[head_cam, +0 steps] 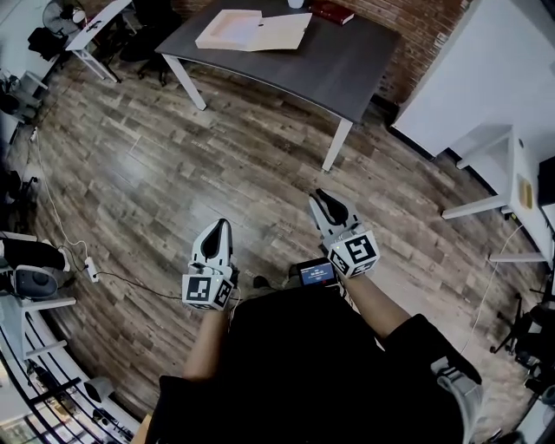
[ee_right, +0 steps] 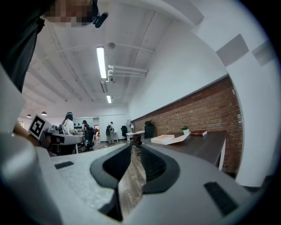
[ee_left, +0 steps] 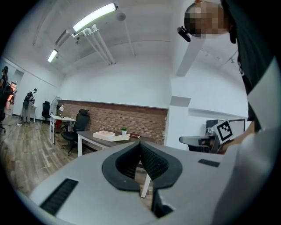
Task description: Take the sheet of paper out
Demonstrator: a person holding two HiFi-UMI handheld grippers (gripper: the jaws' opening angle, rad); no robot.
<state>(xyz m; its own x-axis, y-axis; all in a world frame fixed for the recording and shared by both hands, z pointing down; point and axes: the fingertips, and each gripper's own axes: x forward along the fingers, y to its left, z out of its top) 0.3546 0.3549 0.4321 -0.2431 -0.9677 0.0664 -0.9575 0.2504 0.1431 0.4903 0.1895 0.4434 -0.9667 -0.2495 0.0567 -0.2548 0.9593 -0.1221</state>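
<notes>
**Both hand-held grippers empty, well short of the tabletop**

The dark grey tabletop [head_cam: 347, 61] stands at the far side of the wooden floor [head_cam: 173, 173], against a brick wall. On the tabletop, toward its left end, lies a shallow white box [head_cam: 227, 28]. The cream sheet of paper [head_cam: 282, 33] sits on the tabletop just right of that box, with its left edge overlapping the box's rim. In the right gripper view the sheet [ee_right: 182, 139] tilts up away from the box. A red book [head_cam: 331, 11] lies at the tabletop's back edge, beyond the sheet, and a small potted plant [ee_left: 124, 130] stands near it.

Both hand-held grippers are over the floor, well apart from the tabletop and pointing toward it. The left hand-held gripper [head_cam: 222, 225] has its jaws together, the ribbed pads meeting at their tips with nothing between them [ee_left: 140, 145]. The right hand-held gripper [head_cam: 323, 196] has its jaws slightly apart: a narrow strip of floor shows through the gap, and nothing is gripped [ee_right: 136, 149]. It is the nearer of the two to the tabletop.
</notes>
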